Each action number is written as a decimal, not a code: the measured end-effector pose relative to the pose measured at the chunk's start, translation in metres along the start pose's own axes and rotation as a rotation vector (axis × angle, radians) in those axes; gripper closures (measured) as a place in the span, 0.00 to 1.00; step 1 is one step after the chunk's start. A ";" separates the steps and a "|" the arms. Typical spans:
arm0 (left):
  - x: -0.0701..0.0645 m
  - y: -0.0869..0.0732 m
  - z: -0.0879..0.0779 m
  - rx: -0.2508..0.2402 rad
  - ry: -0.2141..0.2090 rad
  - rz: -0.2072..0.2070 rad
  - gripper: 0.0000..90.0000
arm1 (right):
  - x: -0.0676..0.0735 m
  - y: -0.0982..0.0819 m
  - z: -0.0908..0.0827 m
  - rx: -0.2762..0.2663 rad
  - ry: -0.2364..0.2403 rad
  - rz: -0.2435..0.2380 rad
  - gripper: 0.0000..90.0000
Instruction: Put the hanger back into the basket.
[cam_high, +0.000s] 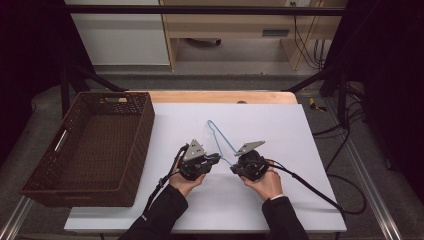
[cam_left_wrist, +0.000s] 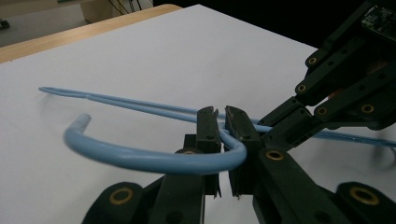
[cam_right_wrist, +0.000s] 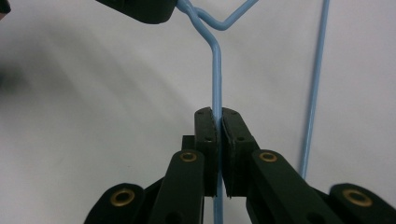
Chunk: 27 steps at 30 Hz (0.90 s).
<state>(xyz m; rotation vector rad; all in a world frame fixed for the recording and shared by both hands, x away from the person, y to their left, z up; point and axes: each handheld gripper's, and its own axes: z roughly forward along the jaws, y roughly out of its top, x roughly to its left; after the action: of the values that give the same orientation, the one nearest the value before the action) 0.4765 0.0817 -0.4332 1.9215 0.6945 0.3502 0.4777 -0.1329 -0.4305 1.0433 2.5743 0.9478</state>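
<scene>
A light-blue wire hanger (cam_high: 218, 131) lies across the middle of the white table top (cam_high: 280, 130). My left gripper (cam_high: 216, 159) is shut on it near the neck. In the left gripper view the jaws (cam_left_wrist: 221, 116) pinch the wire where the hook (cam_left_wrist: 140, 158) bends round in front of them. My right gripper (cam_high: 234, 169) faces the left one and is shut on a straight run of the hanger. In the right gripper view its pads (cam_right_wrist: 218, 116) clamp the wire (cam_right_wrist: 215, 70), which runs up to the twisted neck by the left gripper (cam_right_wrist: 140, 9). The right gripper (cam_left_wrist: 289, 121) sits close beside the left jaws.
A dark brown wicker basket (cam_high: 142, 125) stands on the left part of the table, its long side next to the white top. A wooden table edge (cam_high: 220, 96) runs along the back. Cables (cam_high: 310, 187) trail off to the right.
</scene>
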 end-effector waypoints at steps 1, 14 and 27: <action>0.000 0.000 -0.001 -0.001 -0.004 0.002 0.91 | 0.000 0.000 -0.001 0.002 -0.002 0.000 0.97; 0.001 0.015 -0.041 0.021 0.040 0.124 0.49 | -0.011 0.005 -0.032 -0.051 0.018 -0.037 0.98; -0.004 0.014 -0.076 0.104 0.046 0.232 0.24 | -0.005 0.006 -0.069 -0.063 0.183 -0.085 0.98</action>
<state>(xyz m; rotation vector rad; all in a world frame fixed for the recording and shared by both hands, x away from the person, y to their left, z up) 0.4382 0.1298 -0.3868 2.1045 0.5282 0.5124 0.4570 -0.1668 -0.3736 0.8603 2.6892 1.1427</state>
